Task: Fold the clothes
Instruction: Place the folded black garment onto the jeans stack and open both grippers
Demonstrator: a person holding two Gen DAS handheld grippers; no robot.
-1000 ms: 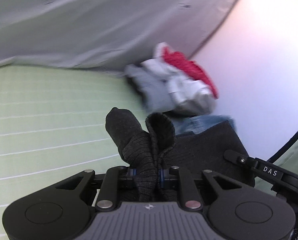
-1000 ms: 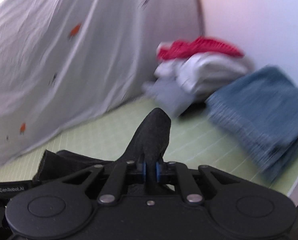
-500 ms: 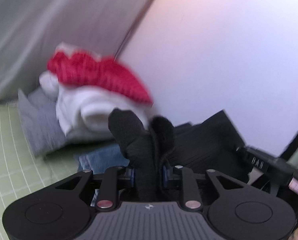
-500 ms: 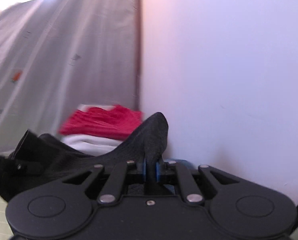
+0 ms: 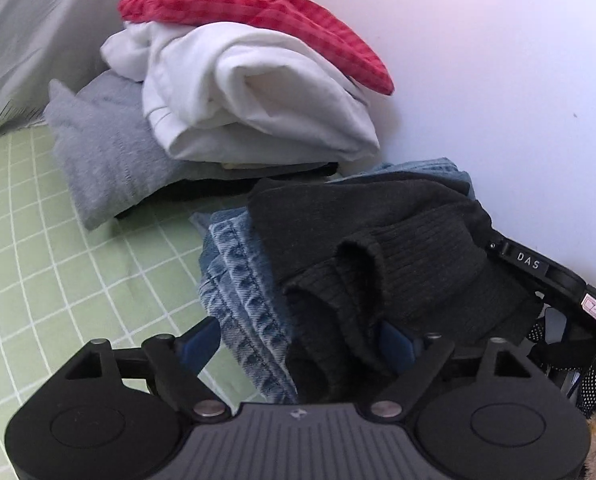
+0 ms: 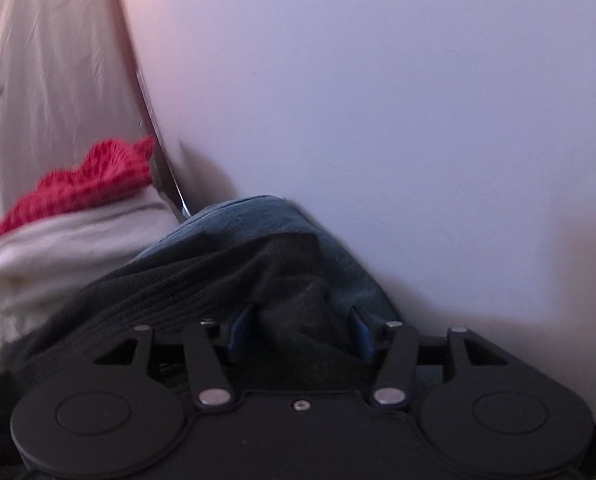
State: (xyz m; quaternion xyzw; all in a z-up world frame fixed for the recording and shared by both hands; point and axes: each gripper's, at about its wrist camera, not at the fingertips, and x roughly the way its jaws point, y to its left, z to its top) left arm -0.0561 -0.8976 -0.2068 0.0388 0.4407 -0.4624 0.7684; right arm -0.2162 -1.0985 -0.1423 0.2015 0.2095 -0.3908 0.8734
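Resting black knit [image 5: 398, 236] atop folded jeans [image 5: 242, 292]

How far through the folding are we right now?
Done: folded jeans lie by the wall, and the black knit now sits folded on top of them. In hand: both claws, left claw and right claw, are open around that knit. Left: the heap of red, white and grey garments looks unfolded.

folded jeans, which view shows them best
The left wrist view: the folded jeans show their stacked denim edges and seams beneath the black knit garment. The right wrist view gives only a blurred blue hump behind that garment, against the wall.
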